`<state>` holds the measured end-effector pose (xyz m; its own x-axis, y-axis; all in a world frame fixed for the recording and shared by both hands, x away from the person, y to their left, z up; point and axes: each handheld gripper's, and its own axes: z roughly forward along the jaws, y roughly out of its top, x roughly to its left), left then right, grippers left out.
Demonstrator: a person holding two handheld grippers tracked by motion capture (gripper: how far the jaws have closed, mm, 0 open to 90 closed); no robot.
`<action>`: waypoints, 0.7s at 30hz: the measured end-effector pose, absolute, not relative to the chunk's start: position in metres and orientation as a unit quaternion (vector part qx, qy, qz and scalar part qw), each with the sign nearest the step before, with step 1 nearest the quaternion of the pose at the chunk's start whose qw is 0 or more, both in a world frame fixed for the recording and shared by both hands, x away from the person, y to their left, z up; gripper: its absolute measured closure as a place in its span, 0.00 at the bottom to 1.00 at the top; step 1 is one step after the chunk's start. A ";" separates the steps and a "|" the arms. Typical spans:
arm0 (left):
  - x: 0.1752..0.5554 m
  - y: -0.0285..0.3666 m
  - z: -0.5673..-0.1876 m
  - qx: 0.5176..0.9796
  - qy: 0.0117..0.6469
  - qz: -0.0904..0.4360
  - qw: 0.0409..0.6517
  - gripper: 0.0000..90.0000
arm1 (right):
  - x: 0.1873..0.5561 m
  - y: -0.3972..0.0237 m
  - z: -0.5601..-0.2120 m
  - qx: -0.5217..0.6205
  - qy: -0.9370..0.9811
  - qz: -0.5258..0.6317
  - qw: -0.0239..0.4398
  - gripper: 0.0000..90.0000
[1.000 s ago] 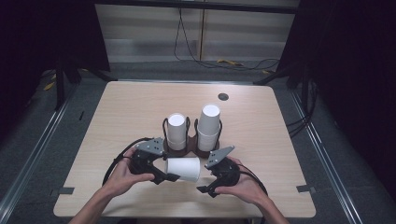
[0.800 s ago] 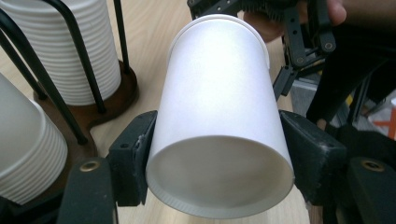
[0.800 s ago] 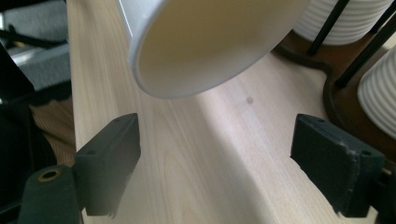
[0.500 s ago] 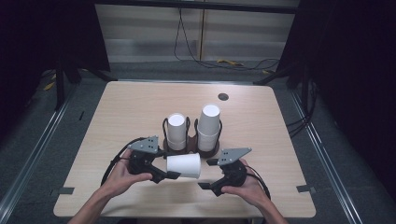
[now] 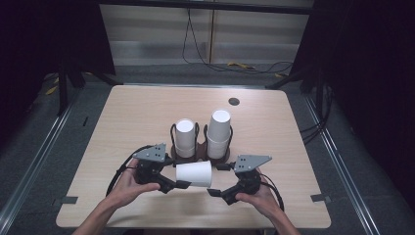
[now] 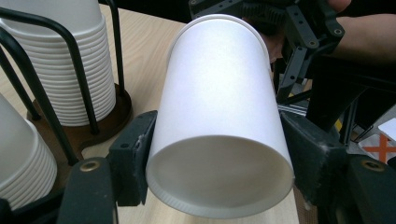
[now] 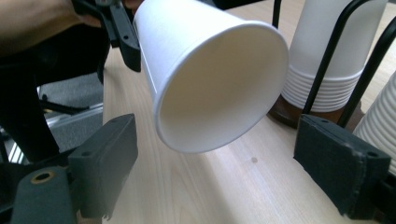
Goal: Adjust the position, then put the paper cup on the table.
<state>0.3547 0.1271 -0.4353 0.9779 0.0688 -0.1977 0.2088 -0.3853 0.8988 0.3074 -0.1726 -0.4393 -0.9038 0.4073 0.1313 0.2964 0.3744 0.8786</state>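
Even overhead light on the table point(image 5: 147, 112), dark surroundings, soft shadows, slightly soft close-ups

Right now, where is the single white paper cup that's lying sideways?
In the high view the white paper cup is held on its side between the two grippers near the table's front edge, clamped by the left gripper, just in front of the cup-stack holder.

Single white paper cup point(image 5: 194, 174) lying sideways above the table, empty, undamaged, open mouth facing right
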 end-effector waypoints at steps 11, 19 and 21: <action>0.353 0.124 -0.437 0.826 0.078 -0.069 0.555 0.36 | 0.311 -0.170 -0.434 0.205 0.813 0.543 0.044 0.15; 0.352 0.122 -0.436 0.825 0.071 -0.078 0.556 0.36 | 0.316 -0.164 -0.433 0.201 0.811 0.549 0.030 0.15; 0.352 0.122 -0.436 0.822 0.071 -0.077 0.559 0.36 | 0.316 -0.162 -0.434 0.200 0.812 0.547 0.026 0.15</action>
<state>0.3519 0.1219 -0.4357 0.9782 0.0311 -0.2055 0.2025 -0.3642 0.9090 0.3160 -0.1622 -0.4340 -0.9188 0.3530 0.1769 0.2966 0.3214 0.8993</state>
